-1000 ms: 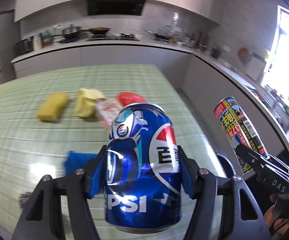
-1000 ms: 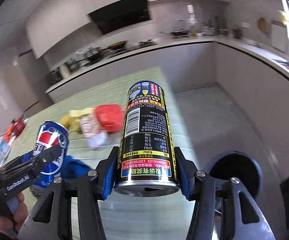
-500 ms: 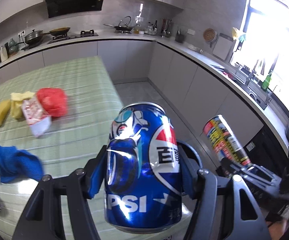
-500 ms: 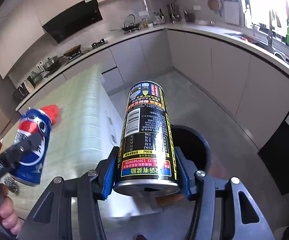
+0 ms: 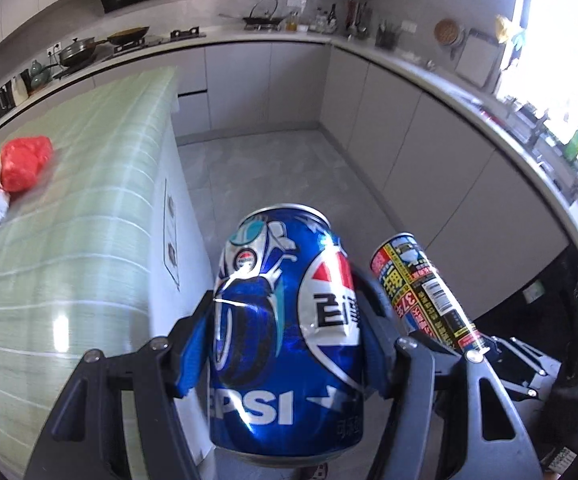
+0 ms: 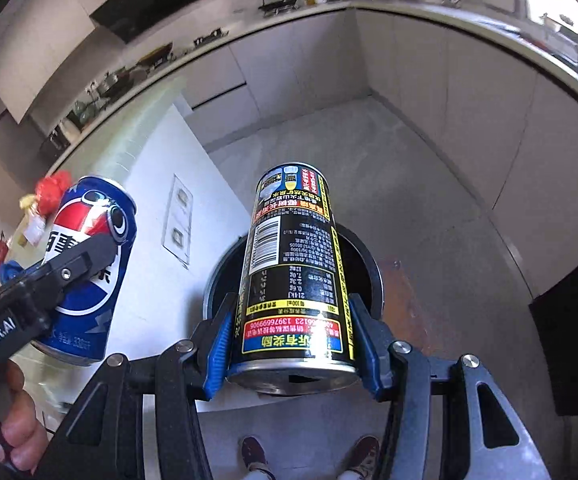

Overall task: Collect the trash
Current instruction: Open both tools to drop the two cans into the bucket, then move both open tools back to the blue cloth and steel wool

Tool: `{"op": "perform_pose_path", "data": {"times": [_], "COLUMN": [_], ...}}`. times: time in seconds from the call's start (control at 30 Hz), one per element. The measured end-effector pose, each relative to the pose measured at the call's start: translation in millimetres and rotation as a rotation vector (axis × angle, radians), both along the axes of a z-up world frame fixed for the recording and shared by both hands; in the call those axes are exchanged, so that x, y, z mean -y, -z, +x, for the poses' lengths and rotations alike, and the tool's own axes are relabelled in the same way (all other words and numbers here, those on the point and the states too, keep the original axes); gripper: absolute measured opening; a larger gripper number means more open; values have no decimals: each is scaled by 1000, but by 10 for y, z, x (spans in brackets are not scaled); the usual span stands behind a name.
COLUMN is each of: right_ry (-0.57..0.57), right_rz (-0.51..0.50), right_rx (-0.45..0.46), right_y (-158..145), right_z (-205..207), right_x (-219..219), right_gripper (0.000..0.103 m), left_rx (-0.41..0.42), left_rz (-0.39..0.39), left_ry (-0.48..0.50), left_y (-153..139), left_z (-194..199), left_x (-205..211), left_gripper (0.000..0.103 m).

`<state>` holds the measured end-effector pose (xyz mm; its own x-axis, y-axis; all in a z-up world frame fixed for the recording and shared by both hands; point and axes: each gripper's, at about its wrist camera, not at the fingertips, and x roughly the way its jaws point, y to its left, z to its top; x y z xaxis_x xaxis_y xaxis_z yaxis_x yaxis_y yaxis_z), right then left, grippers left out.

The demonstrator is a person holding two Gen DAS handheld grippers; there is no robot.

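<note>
Left gripper (image 5: 285, 344) clamped blue Pepsi can (image 5: 285, 320); right gripper (image 6: 295, 346) clamped black can (image 6: 295, 268), fingers closed on both. Black can hung over bin (image 6: 373, 276), frame centre. Pepsi can sat left of bin (over surface (image 5: 69, 240) edge): early release risked floor miss.

A: Glossy dented metal is seen on the blue Pepsi can (image 5: 285, 344), shiny printed metal on the black can (image 6: 293, 276).

B: Yep. The green tabletop (image 5: 69, 240) looks smooth, glossy; gripper fingers (image 6: 219, 354) padded with blue plastic, matt black frames.
</note>
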<state>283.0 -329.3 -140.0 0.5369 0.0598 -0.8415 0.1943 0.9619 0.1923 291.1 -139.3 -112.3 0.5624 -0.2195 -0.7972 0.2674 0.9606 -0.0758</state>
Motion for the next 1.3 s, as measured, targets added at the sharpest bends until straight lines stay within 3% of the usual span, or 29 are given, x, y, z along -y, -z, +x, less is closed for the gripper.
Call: {"op": "perform_pose_path", "data": {"times": [0.2,0.3,0.43,0.6,0.9,1.07,1.3], "right_ry": [-59,-76,-58,-17,57,63,-13], "right_rz": [-1,-27,-25,-47,-77,-70,-59], "right_rx": [-56,-63,-52,11,74,123,186], "right_y": [439,612,652,320,-332,-672,-956], "right_z": [304,423,505,388,177,90,99], "right_x": [201,247,353,461,313,-16,-930], "right_gripper": [56,65,67,67,67,67,67], "left_rx": [-50,-84,-145,-81,29,63,77], "left_rz": [79,128,199,171,74,42,44], "left_ry": [-56,-78,-107,-109,-94,-95,-181], "left_y": [401,596,812,459,-488,-868,-983], "left_z": [156,258,374,275,67,-102,-174], "left_x": [177,240,305,357,166,-311,-1254], "left_gripper": [66,67,67,75,75,76,76]}}
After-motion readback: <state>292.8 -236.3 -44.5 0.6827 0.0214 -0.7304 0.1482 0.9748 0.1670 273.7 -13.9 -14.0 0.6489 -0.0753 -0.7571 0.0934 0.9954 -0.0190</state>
